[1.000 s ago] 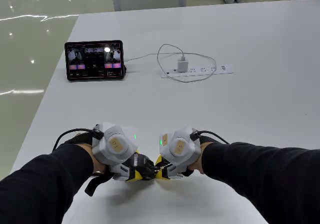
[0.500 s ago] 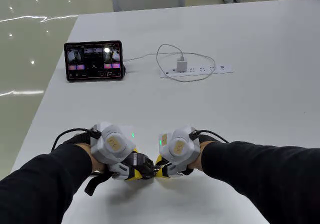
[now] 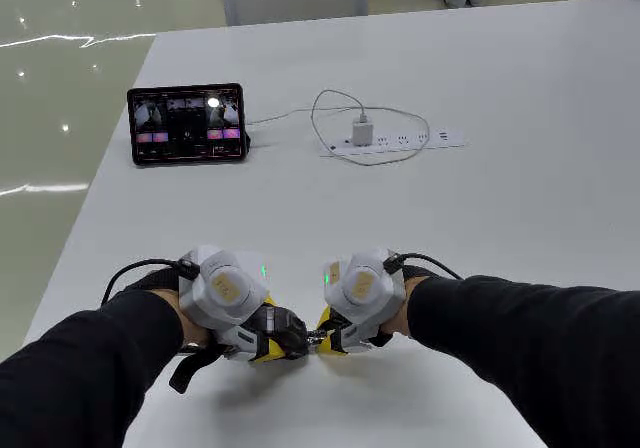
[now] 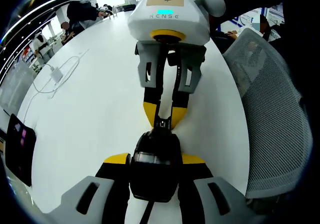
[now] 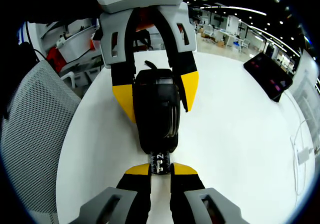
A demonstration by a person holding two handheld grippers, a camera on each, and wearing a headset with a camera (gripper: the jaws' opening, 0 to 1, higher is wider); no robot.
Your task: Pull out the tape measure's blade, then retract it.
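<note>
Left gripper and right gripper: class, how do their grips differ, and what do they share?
The left gripper clamps the tape measure's black case; the right gripper pinches the short exposed blade. The left gripper's jaws stand wide apart around the case; the right gripper's are nearly closed. Both have yellow tips and face each other.

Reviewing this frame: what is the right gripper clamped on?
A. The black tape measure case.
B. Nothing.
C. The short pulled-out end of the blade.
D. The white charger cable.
C: the right gripper pinches the short numbered blade emerging from the black tape measure case, which the left gripper holds.
</note>
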